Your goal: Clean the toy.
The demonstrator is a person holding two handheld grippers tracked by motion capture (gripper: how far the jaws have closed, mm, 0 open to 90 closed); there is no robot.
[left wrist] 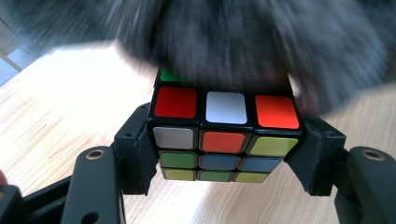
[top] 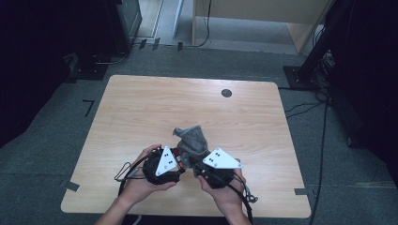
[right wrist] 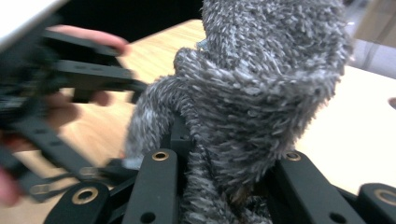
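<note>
From above, we hold both grippers close together over the table [top: 141, 112], the grey cloth [top: 192, 138] bunched between them. Our left gripper [left wrist: 224, 154] clamps the puzzle cube [left wrist: 224, 135]; cloth hangs just beyond. Our right gripper [right wrist: 224, 186] pinches the cloth [right wrist: 252, 93]; tugging hard could drag the cube loose.

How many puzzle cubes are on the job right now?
1. The puzzle cube sits clamped between the left gripper's jaws, partly under the grey fuzzy cloth held by the right gripper. The cloth could hide something.

puzzle cube [left wrist: 224, 135]: scrambled, clamped | grey fuzzy cloth [right wrist: 261, 93]: bunched, draped over it
</note>
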